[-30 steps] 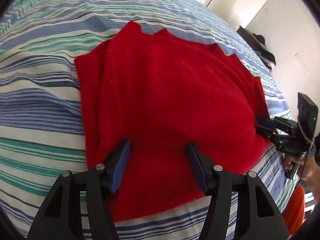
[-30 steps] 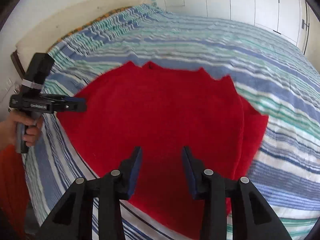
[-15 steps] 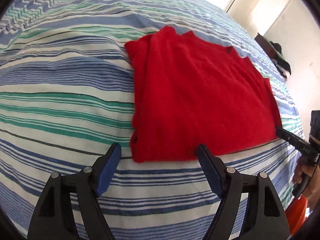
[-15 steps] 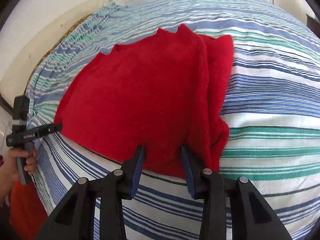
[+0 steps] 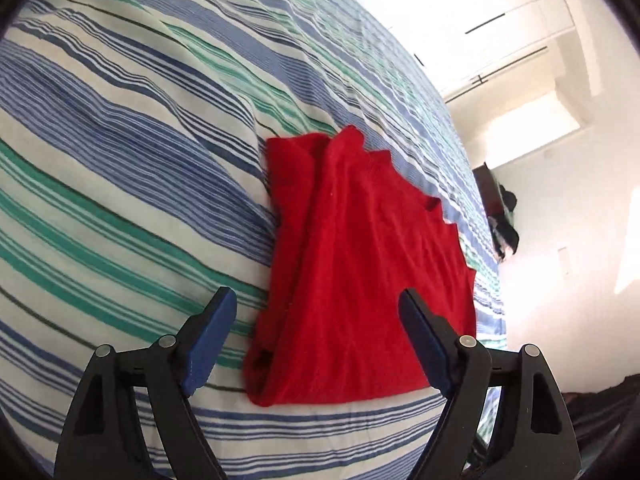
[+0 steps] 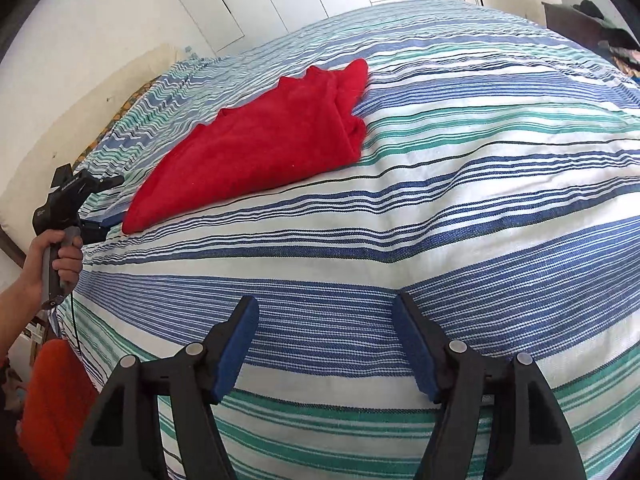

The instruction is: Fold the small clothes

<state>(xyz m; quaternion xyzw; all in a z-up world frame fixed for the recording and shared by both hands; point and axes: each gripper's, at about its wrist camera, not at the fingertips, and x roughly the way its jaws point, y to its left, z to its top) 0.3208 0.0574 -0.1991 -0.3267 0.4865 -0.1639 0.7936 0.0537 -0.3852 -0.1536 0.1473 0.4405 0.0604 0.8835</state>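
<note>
A red knitted garment point(image 5: 360, 264) lies folded on the striped bed cover point(image 5: 120, 160). In the left wrist view my left gripper point(image 5: 316, 332) is open and empty, its blue pads just in front of the garment's near edge. In the right wrist view the garment point(image 6: 264, 144) lies further off to the upper left. My right gripper point(image 6: 326, 340) is open and empty above bare cover, well apart from the garment. The left gripper point(image 6: 100, 200) also shows there at the garment's left end, held by a hand.
The bed cover point(image 6: 480, 200) has blue, green and white stripes. White cupboard doors point(image 6: 280, 0) stand behind the bed. A dark piece of furniture with clothes point(image 5: 500, 216) stands past the far side. An orange cloth point(image 6: 52, 400) hangs at the bed's left edge.
Both grippers have pulled back from the garment. The right one opened wider and now hovers over bare cover, far from it. The left one swung round to the garment's end.
</note>
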